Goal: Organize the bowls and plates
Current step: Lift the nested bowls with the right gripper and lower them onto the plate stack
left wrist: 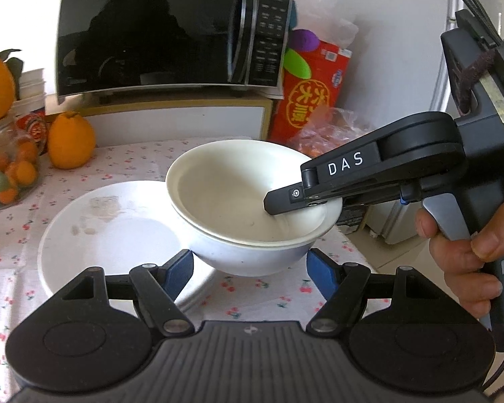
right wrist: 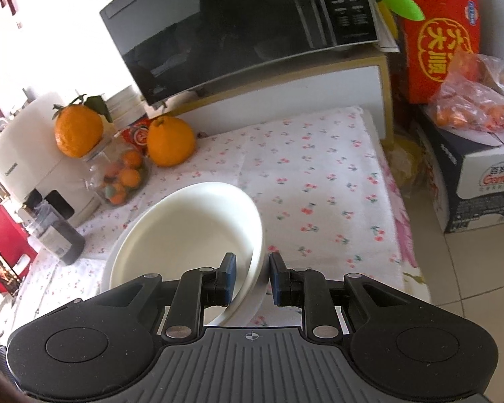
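Observation:
Two nested white bowls [left wrist: 238, 198] hang tilted above a large white plate [left wrist: 111, 235] that lies on the flowered tablecloth. My left gripper [left wrist: 252, 268] has its blue pads [left wrist: 179, 270] against both sides of the lower bowl's base, shut on it. My right gripper [left wrist: 279, 203], held by a person's hand, comes in from the right and pinches the bowls' right rim. In the right wrist view the bowls [right wrist: 191, 231] fill the centre, and the right gripper [right wrist: 252, 275] is shut on their rim, one finger inside and one outside.
A black microwave [left wrist: 171, 30] stands at the back on a low shelf. At the left are an orange [left wrist: 71, 141] and a jar of small fruit [right wrist: 119, 174]. A red box [left wrist: 314, 90] and a bag of fruit [right wrist: 470, 100] sit at the right, past the table's edge [right wrist: 396, 201].

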### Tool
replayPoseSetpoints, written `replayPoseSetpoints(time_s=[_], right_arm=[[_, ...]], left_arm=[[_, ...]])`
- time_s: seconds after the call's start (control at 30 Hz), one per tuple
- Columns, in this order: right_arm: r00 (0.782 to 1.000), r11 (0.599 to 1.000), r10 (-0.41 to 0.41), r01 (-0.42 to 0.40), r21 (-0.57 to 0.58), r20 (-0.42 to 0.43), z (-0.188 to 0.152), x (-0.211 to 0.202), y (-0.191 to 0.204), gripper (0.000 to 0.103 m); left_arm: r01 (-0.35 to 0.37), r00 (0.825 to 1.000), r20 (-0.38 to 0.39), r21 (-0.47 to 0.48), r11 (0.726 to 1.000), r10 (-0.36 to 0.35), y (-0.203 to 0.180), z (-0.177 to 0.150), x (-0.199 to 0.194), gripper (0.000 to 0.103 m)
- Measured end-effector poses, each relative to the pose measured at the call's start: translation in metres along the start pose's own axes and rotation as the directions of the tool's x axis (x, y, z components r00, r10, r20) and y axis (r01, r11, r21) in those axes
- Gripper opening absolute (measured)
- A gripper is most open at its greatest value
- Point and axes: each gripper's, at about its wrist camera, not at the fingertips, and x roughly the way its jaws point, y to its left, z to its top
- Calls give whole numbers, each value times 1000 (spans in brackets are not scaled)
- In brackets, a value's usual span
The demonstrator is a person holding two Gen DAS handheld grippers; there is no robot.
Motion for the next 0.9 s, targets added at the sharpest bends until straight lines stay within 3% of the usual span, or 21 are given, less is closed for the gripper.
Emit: replayPoseSetpoints(time_s=[0.47,0.9], right_arm=[[999,998,17,-20,-54,-45,9,47,53,21],[997,998,-6,2,-55,-71,11,79,71,22]], left_arm=[[-47,999,-21,-37,998,46,51,3,-1,71],[-51,997,-58,-80,995,47,76,3,7,72]])
